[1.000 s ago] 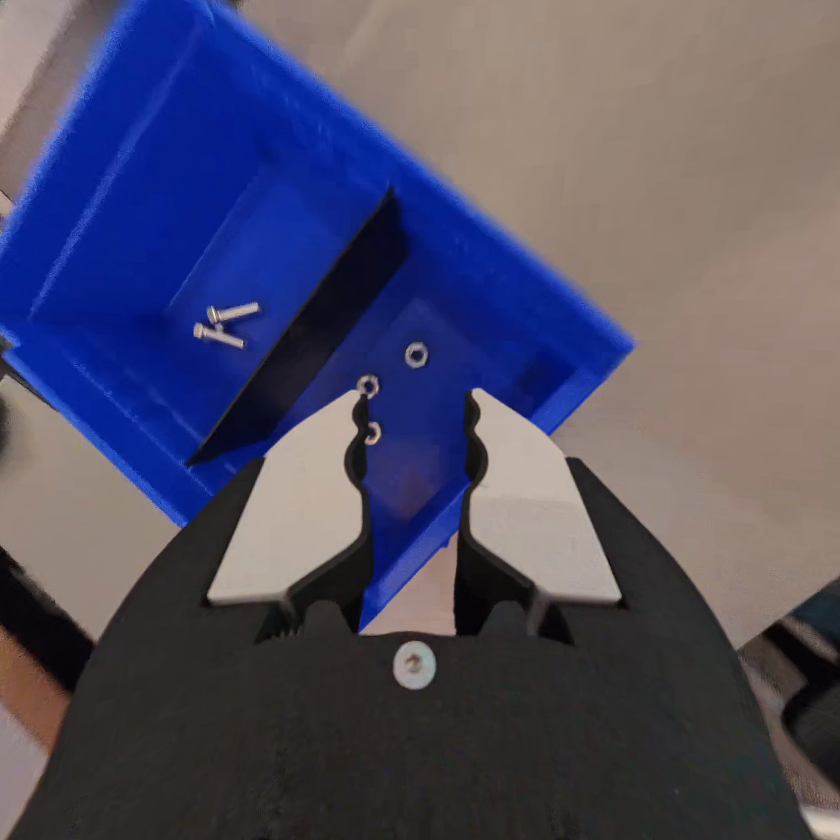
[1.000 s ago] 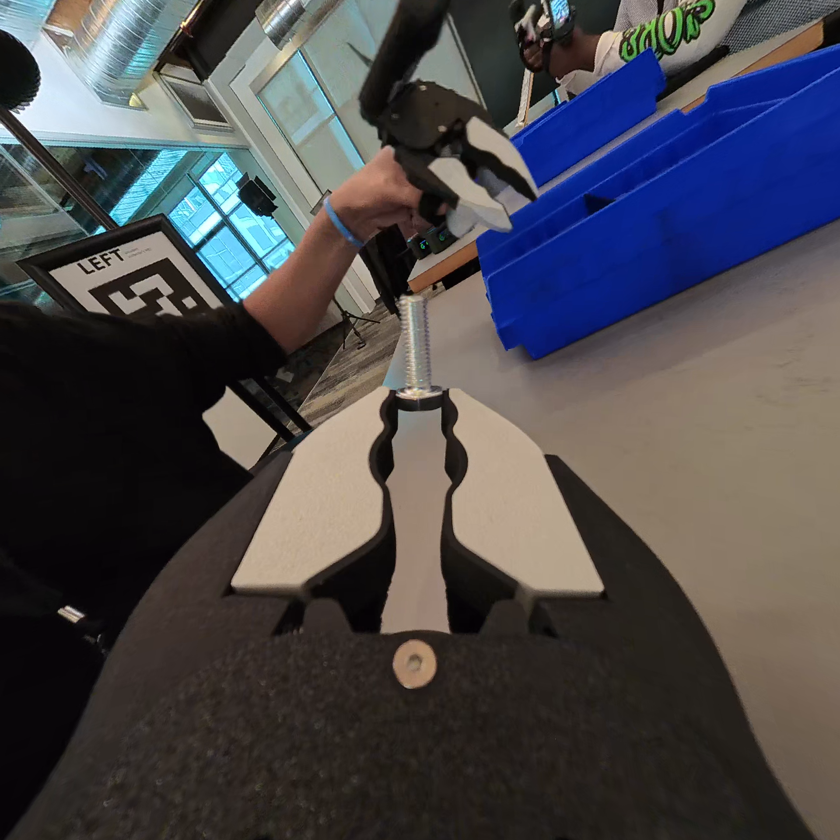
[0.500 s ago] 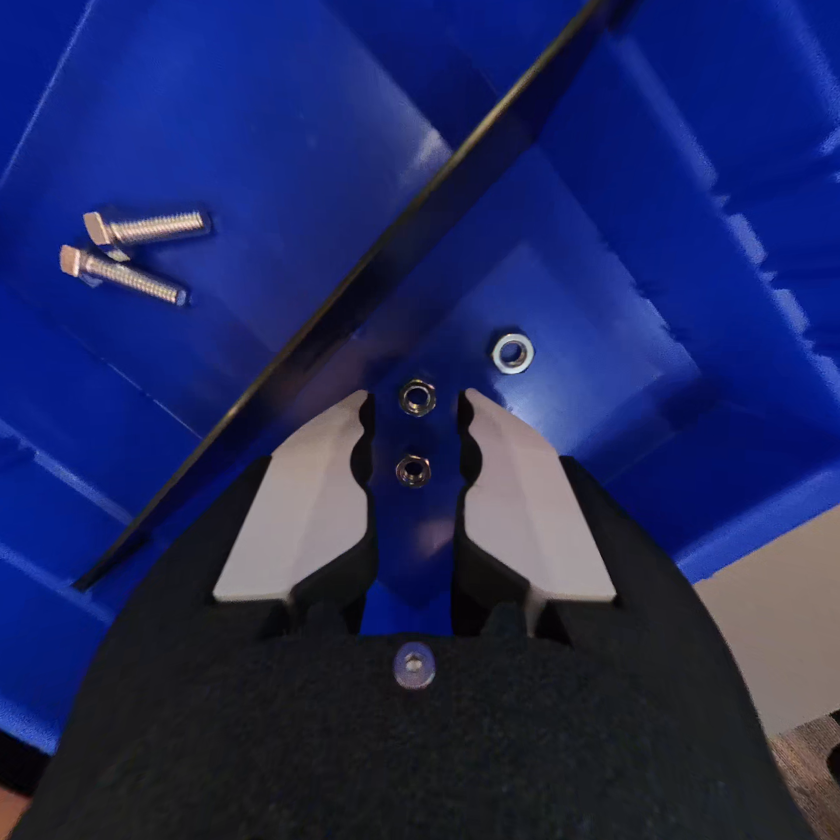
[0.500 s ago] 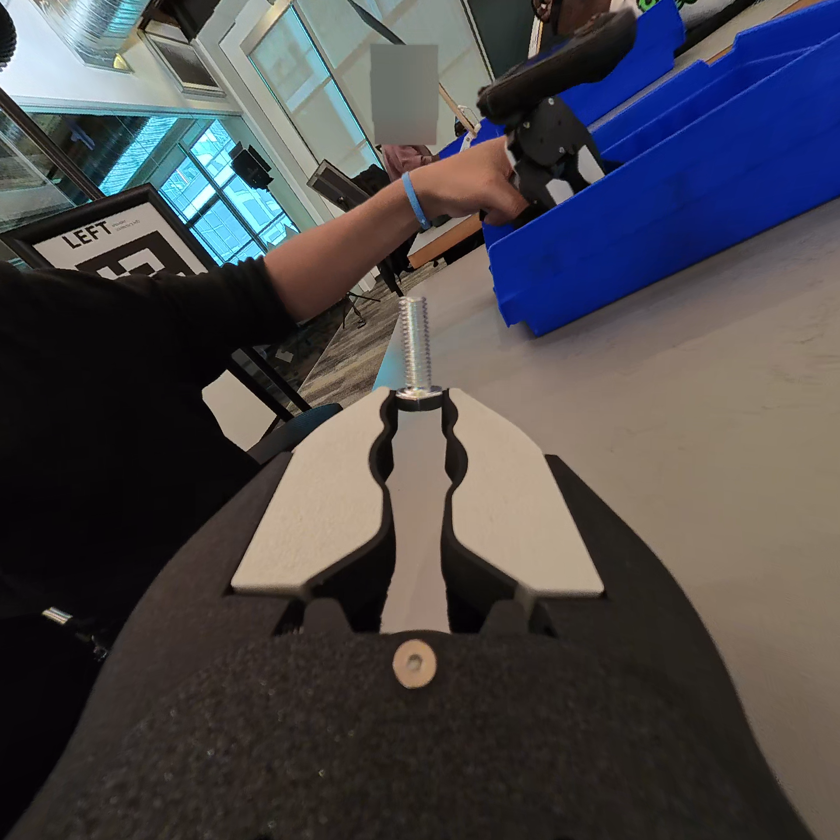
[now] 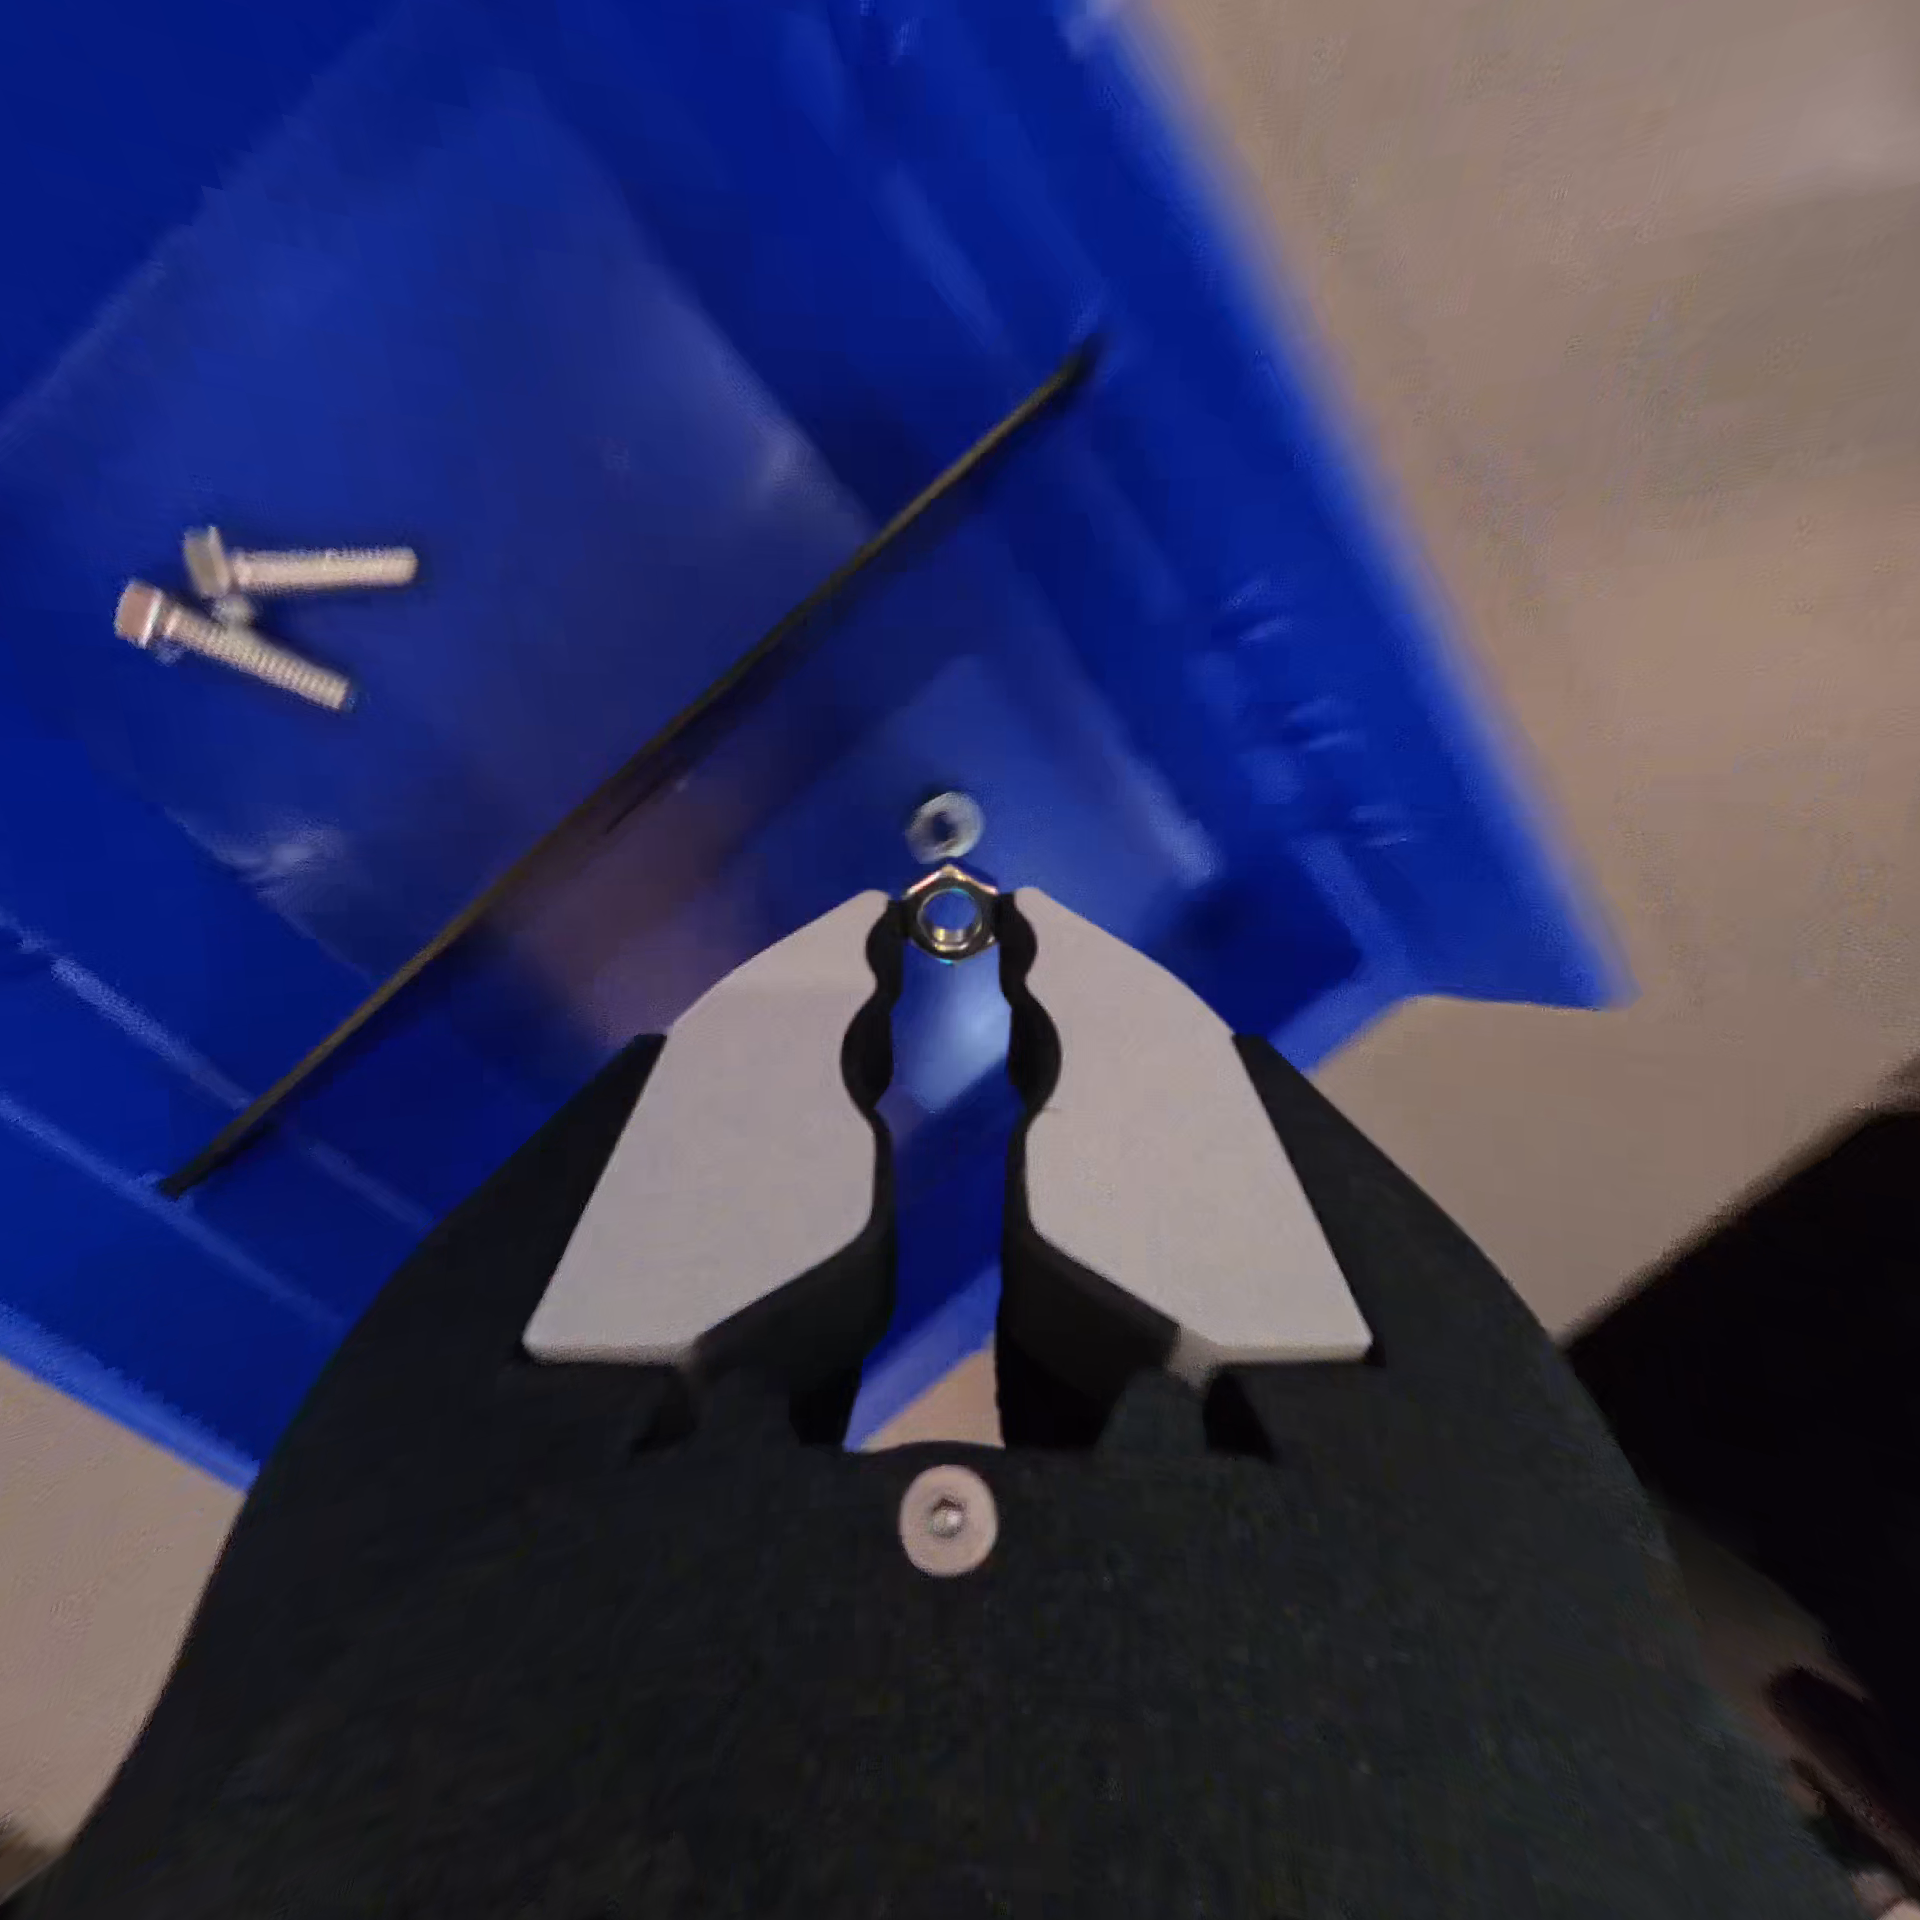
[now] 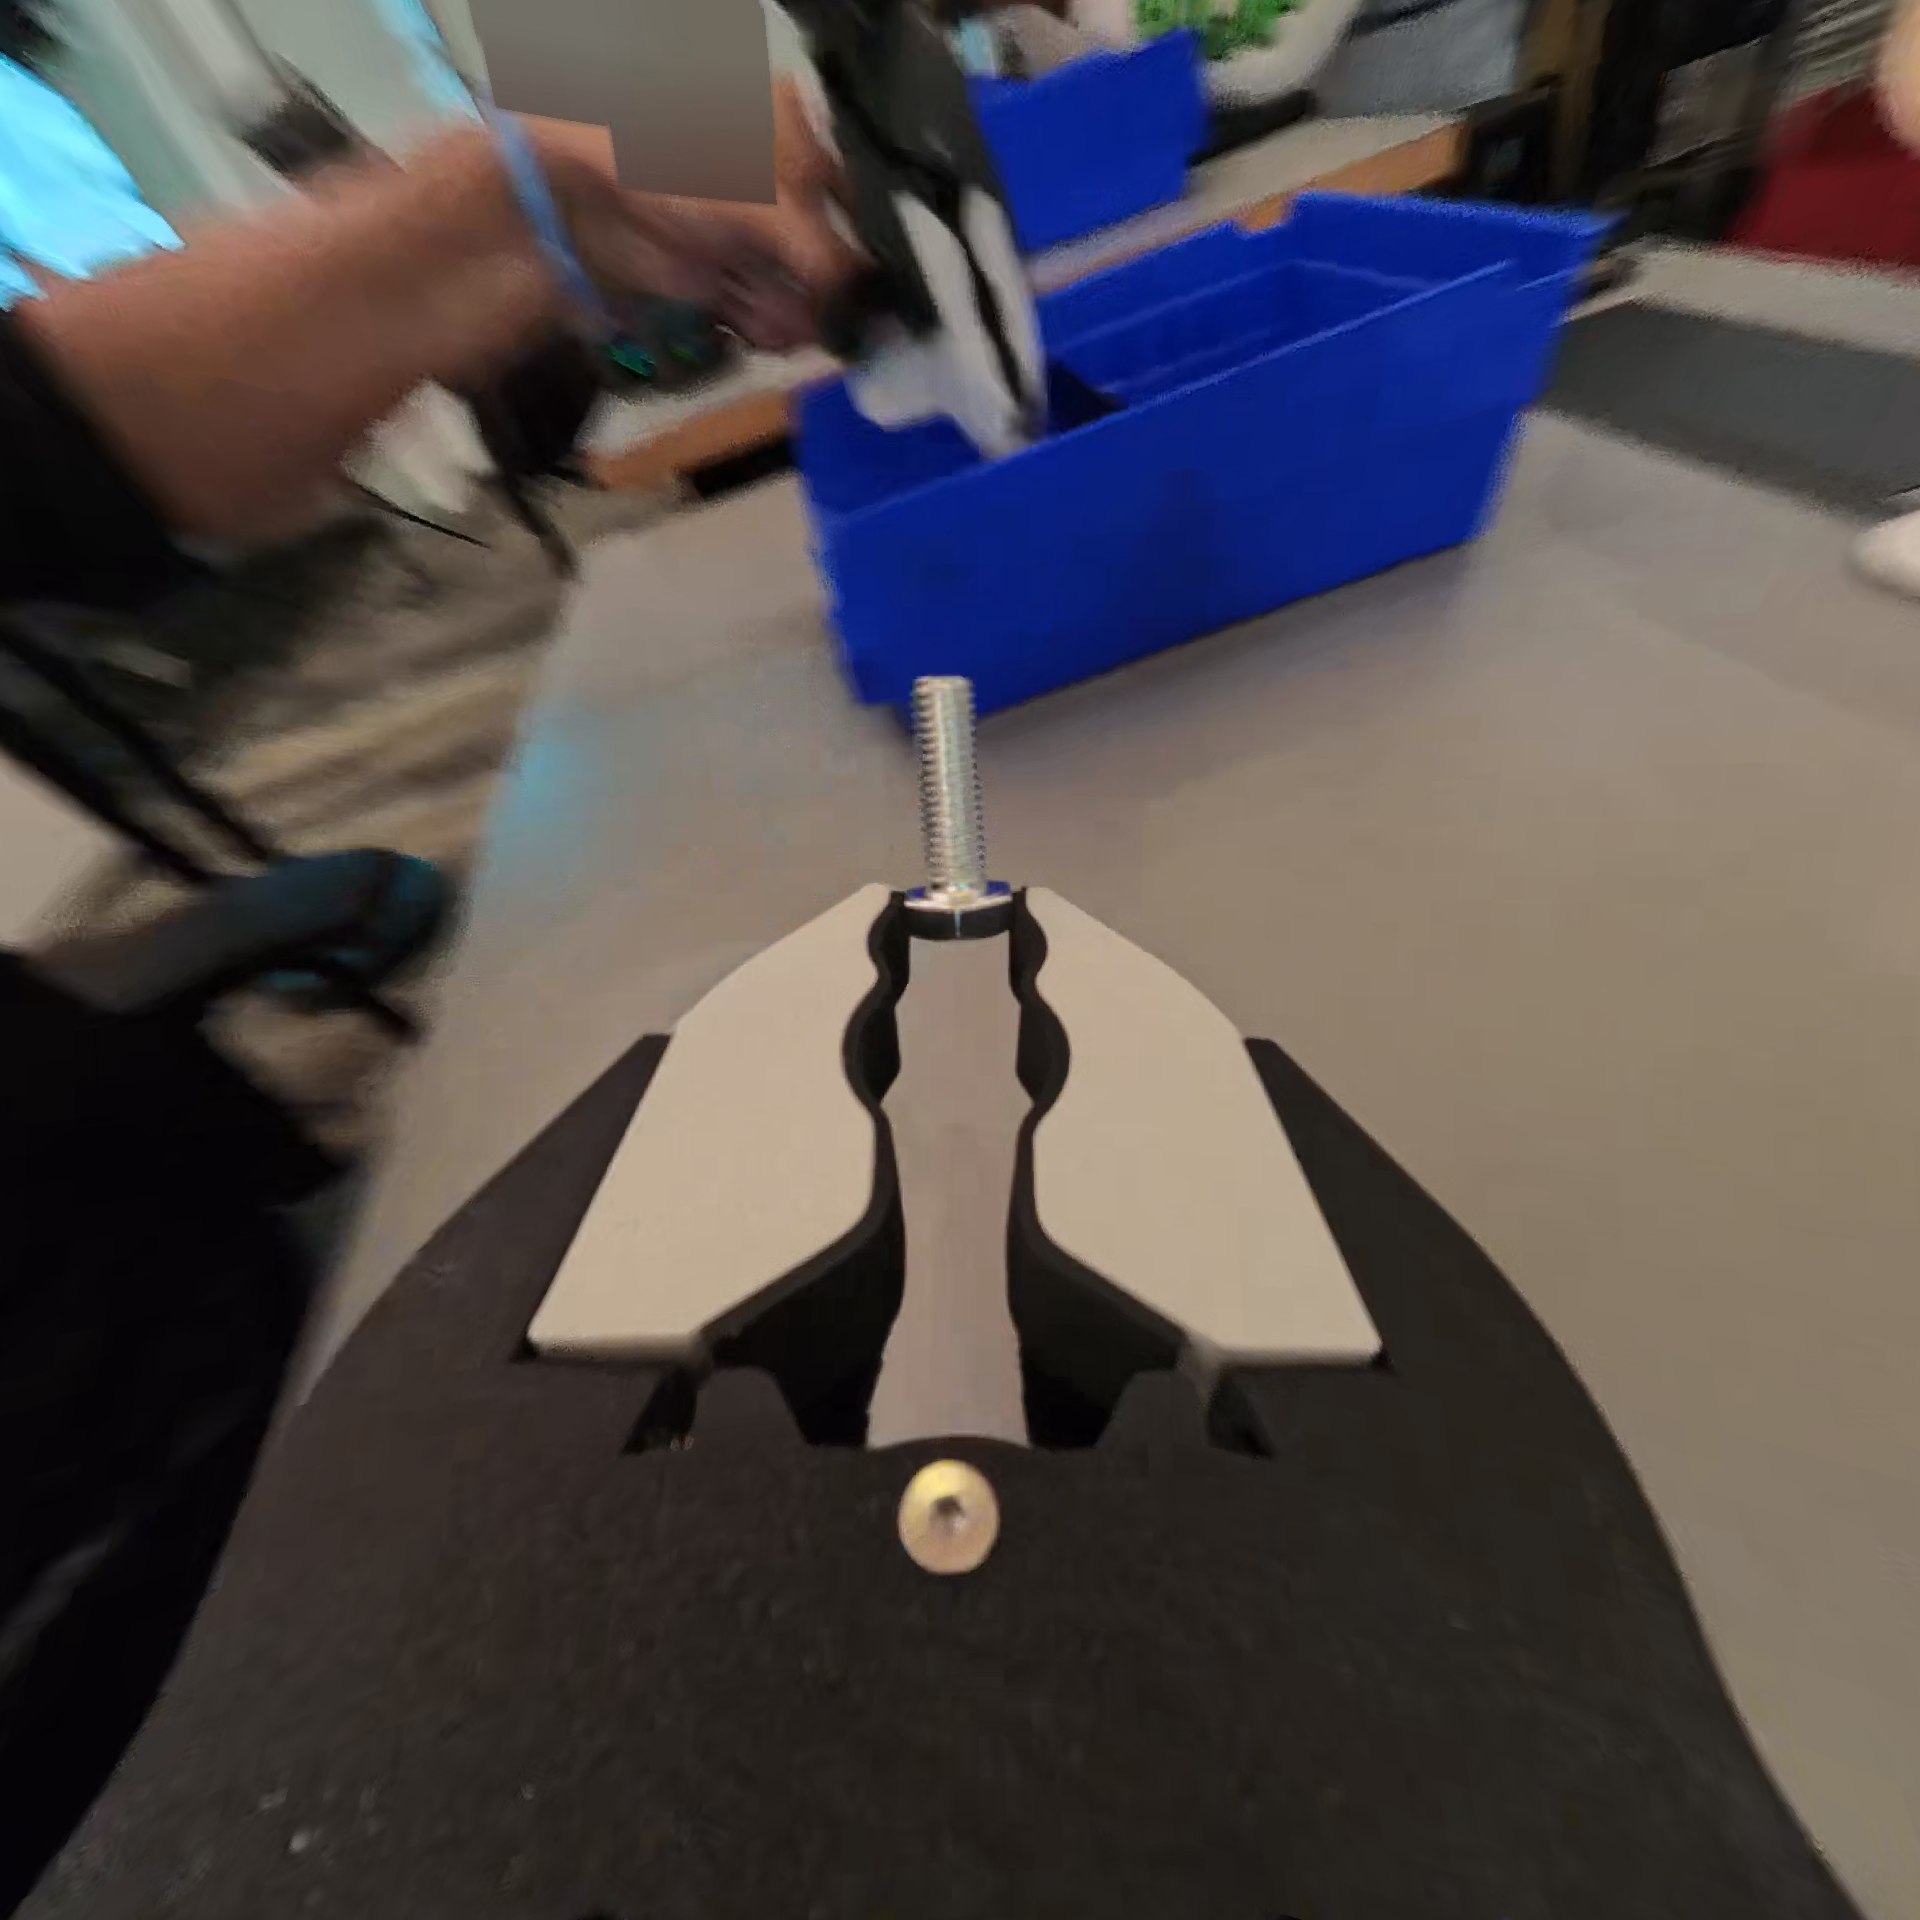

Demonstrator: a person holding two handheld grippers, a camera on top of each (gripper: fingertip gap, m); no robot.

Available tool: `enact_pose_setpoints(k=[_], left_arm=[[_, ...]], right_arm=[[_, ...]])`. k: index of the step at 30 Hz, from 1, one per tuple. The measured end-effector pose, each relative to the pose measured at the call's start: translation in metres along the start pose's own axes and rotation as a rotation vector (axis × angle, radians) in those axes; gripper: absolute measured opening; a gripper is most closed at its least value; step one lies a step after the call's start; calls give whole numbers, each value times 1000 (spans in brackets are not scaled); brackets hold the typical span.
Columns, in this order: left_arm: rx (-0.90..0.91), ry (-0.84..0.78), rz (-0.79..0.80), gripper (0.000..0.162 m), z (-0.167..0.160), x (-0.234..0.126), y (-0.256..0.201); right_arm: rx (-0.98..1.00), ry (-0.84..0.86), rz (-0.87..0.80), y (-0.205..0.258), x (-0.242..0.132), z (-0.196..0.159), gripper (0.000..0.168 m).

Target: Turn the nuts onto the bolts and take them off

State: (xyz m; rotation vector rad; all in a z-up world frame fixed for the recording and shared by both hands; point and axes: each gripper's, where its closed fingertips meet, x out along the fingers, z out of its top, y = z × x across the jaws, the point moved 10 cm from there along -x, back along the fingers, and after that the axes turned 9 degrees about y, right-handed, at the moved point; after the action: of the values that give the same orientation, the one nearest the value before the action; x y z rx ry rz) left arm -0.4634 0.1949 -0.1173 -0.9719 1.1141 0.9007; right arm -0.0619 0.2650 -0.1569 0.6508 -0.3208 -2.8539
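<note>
Left gripper (image 5: 948, 914): we are clamping a hex nut (image 5: 948, 925) between our fingertips, its hole facing the camera, above the blue bin (image 5: 1299, 582).

Right gripper (image 6: 956, 912): we are gripping a bolt (image 6: 945, 805) by its head, the threaded shank pointing away from us, out beyond the fingertips over the grey table (image 6: 1455, 935).

Loose nut (image 5: 939, 827): it is lying on the bin floor just beyond the held nut (blurred, so we are not telling more of it).

Divider (image 5: 644, 758): a thin black wall is splitting the bin into two compartments; the nuts are on its right side.

Spare bolts (image 5: 260, 613): two are lying in the left compartment, heads close together and shanks spreading to the right.

Bin seen from the right wrist: it is sitting on the far part of the table, beyond the bolt tip.

Left gripper seen from the right wrist: it is reaching down over the bin's left end (image 6: 966, 301), held by a person's hand (image 6: 665, 260) with a blue band at the wrist.

Second bin (image 6: 1091, 135): another blue one is standing farther off behind.
</note>
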Motion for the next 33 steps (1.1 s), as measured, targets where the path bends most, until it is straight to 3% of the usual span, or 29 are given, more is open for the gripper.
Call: enact_pose_setpoints(k=[4, 7, 11, 19, 33], left_arm=[[-27, -130, -208, 16, 37, -53, -48], [-80, -163, -379, 16, 70, -68, -88], [-117, -103, -471, 16, 106, -61, -131], [-99, -45, -468, 16, 135, -41, -181], [-117, -42, -479, 16, 139, -37, -187]], right_arm=[[-220, 87, -323, -1, 4, 25, 18], [-282, 74, -415, 1, 12, 43, 18], [-316, 56, -464, 1, 18, 55, 18], [-328, 62, -482, 6, 21, 55, 18], [-296, 46, -492, 6, 14, 59, 18]])
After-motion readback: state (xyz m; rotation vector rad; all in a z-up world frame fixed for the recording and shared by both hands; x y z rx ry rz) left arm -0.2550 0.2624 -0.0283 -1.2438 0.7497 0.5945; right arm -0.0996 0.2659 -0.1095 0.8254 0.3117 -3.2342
